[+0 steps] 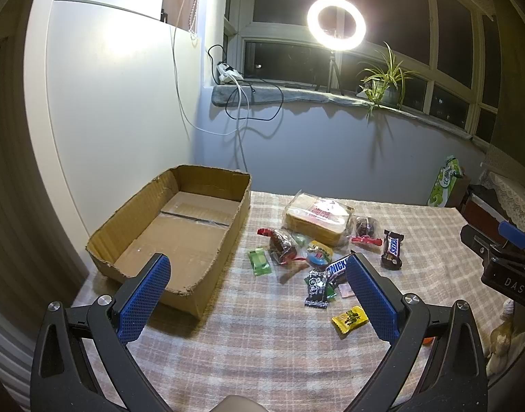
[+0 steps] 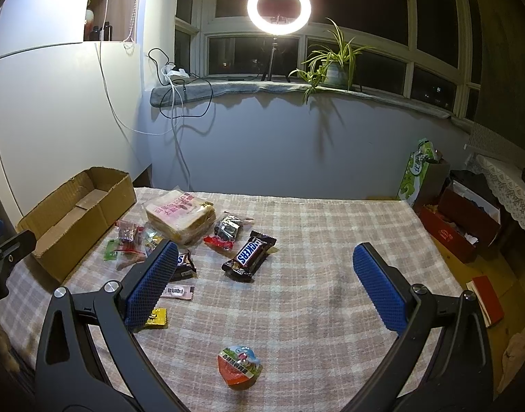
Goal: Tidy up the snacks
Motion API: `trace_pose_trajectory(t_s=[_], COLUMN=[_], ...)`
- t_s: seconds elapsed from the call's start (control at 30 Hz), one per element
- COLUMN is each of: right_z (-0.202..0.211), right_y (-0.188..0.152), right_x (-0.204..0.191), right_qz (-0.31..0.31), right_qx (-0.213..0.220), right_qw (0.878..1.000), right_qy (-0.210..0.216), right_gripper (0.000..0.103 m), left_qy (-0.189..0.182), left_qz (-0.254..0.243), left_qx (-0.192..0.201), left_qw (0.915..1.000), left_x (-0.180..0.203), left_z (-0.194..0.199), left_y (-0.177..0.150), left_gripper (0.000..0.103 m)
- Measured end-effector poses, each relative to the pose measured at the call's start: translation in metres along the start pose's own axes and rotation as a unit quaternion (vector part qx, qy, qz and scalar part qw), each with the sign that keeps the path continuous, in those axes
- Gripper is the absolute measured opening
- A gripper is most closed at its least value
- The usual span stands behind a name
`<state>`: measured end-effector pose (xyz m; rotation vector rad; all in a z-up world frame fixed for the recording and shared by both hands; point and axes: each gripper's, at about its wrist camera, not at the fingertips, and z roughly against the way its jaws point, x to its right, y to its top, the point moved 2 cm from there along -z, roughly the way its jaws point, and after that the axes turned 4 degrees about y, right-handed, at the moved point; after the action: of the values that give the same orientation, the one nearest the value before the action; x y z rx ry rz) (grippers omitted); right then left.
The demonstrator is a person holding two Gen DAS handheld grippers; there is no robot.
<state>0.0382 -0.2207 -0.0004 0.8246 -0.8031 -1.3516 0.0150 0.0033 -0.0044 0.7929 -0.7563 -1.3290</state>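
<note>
An empty cardboard box sits at the table's left. Snacks lie scattered beside it: a bagged sliced bread, a Snickers bar, a second Snickers, a yellow candy, a green candy and dark wrapped sweets. An egg-shaped treat lies near the front edge. My left gripper hovers open between box and pile. My right gripper is open above the cloth, right of the pile. Both hold nothing.
A plaid cloth covers the table. A ring light and a potted plant stand on the windowsill behind. A green bag and red boxes sit on the floor to the right. The right gripper's body shows at the left view's edge.
</note>
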Motion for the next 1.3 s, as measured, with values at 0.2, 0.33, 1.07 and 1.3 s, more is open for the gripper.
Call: trace_pose_trajectory(t_s=[0.2, 0.33, 1.07, 1.3], right_z=[-0.0007, -0.0010, -0.0026, -0.0027], right_y=[-0.0009, -0.0005, -0.0026, -0.0029], right_x=[0.0007, 0.0008, 0.0009, 0.0005], right_qz=[0.001, 0.000, 0.001, 0.001], right_qx=[0.000, 0.000, -0.001, -0.001], right_qw=[1.000, 1.000, 1.000, 1.000], right_qy=[0.000, 0.000, 0.000, 0.000], right_gripper=[0.103, 0.103, 0.103, 0.103], left_qy=[0.000, 0.000, 0.000, -0.002], left_qz=[0.000, 0.000, -0.003, -0.004], left_qx=[0.001, 0.000, 0.003, 0.002], left_qw=[1.0000, 1.0000, 1.0000, 1.0000], left_x=[0.0003, 0.0003, 0.0041, 0.0053], left_z=[-0.0003, -0.0004, 0.0013, 0.0010], left_y=[0.0006, 0.0007, 0.0001, -0.0004], left_gripper=[0.102, 0.102, 0.102, 0.102])
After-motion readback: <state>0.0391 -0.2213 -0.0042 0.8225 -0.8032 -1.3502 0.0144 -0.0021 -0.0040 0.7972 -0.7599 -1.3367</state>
